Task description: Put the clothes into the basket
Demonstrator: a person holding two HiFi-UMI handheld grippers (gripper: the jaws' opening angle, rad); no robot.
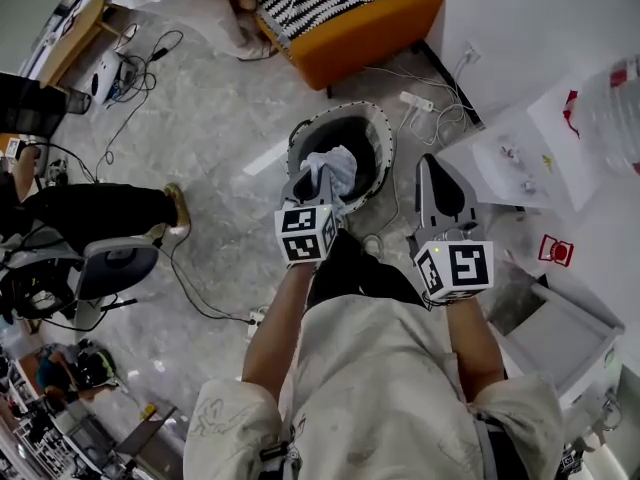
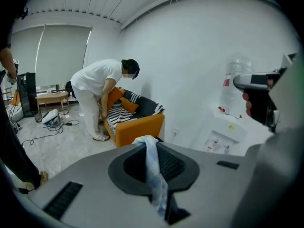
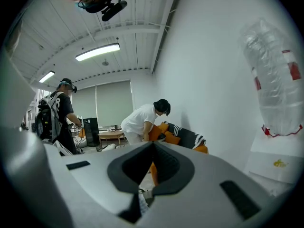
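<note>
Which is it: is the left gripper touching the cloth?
Touching. The left gripper view shows the left gripper shut on the cloth, which is pinched between its jaws.

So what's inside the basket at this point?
The basket looks dark inside, with no clothes visibly lying there. A pale cloth, clamped in the left tool, hangs over its opening. Cloth and tool cover the near part of the bottom.

The grey floor [image 1: 220, 118] bears the round basket [image 1: 386, 140], an orange sofa [image 1: 370, 30], a power strip [image 1: 416, 100] and cables [image 1: 140, 73].
</note>
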